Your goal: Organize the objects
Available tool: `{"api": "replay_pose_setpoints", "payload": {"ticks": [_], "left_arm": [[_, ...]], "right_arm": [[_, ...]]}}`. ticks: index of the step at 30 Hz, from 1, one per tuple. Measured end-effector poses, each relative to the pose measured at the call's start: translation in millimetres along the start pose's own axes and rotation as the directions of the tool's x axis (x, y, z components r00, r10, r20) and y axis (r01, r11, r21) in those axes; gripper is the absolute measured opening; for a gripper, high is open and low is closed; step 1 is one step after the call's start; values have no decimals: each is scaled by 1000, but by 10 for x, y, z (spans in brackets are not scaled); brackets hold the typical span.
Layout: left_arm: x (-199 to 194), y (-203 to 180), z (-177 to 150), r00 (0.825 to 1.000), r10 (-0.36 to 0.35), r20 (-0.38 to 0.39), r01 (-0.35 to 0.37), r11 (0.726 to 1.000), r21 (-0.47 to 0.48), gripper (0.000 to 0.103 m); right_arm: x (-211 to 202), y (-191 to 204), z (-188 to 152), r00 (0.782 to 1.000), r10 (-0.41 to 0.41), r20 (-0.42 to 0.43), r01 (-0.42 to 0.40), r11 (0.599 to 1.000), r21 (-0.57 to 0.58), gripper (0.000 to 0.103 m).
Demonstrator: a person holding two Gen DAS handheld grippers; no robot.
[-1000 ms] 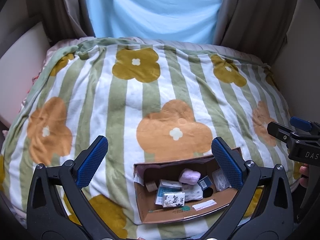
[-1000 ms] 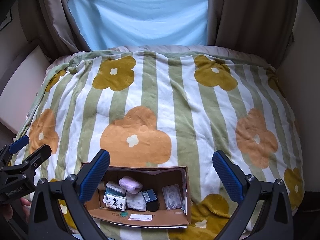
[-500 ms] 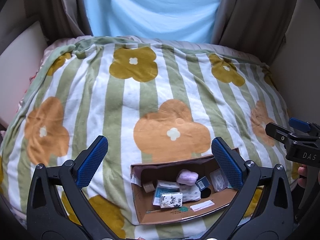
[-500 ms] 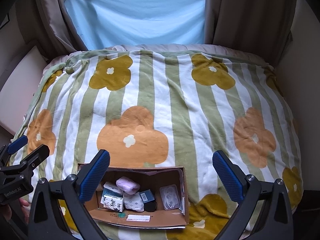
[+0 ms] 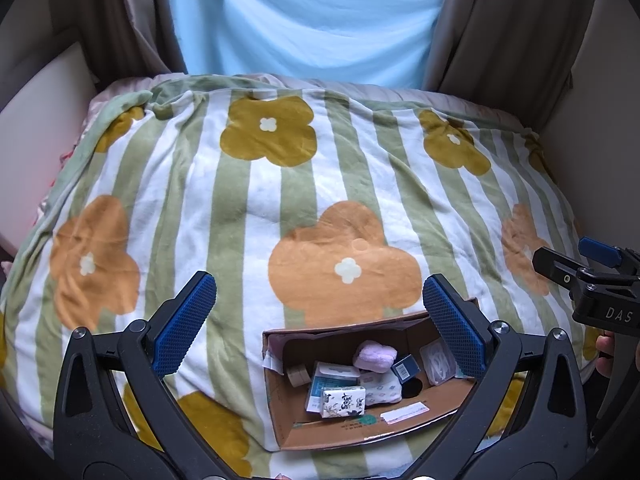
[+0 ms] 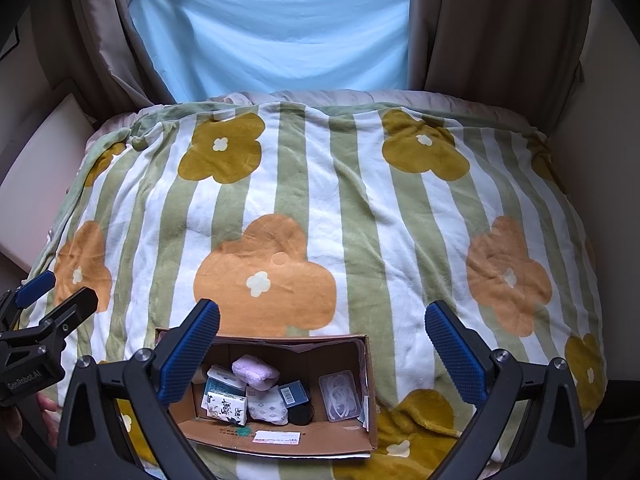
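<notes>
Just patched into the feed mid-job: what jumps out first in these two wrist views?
The big green-and-white striped fleece blanket with orange and mustard flowers covers the whole bed. At its near edge sits an open brown cardboard box of small items, including a lilac fluffy pad and a white patterned tissue pack. Both the left gripper and the right gripper hang above it, jaws wide open and holding nothing.

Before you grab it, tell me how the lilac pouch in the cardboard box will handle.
The lilac pouch looks puffy and rounded, so it will probably squash rather than resist. It rests loosely atop other items in the cardboard box, so it likely lifts free easily. Its soft surface suggests little risk of slipping or rolling.
</notes>
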State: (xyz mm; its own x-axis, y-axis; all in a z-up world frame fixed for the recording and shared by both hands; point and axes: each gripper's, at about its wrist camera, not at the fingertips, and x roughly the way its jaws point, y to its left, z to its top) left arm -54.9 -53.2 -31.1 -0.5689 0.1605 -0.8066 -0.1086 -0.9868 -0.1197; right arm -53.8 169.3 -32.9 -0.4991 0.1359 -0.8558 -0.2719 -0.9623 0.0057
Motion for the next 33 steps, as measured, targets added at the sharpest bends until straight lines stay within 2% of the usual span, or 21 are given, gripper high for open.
{"api": "replay_pose_setpoints", "payload": {"ticks": [18,33], "left_arm": [[-41,-39,42,1000,7,8,-7,1000,3,103],[-162,-29,49,997,33,74,-31,999,-26,103]], "right_arm": [[-14,4,-12,1000,0,2,0,1000,2,102],[-22,4,39,1000,-1,7,1,1000,3,102]]}}
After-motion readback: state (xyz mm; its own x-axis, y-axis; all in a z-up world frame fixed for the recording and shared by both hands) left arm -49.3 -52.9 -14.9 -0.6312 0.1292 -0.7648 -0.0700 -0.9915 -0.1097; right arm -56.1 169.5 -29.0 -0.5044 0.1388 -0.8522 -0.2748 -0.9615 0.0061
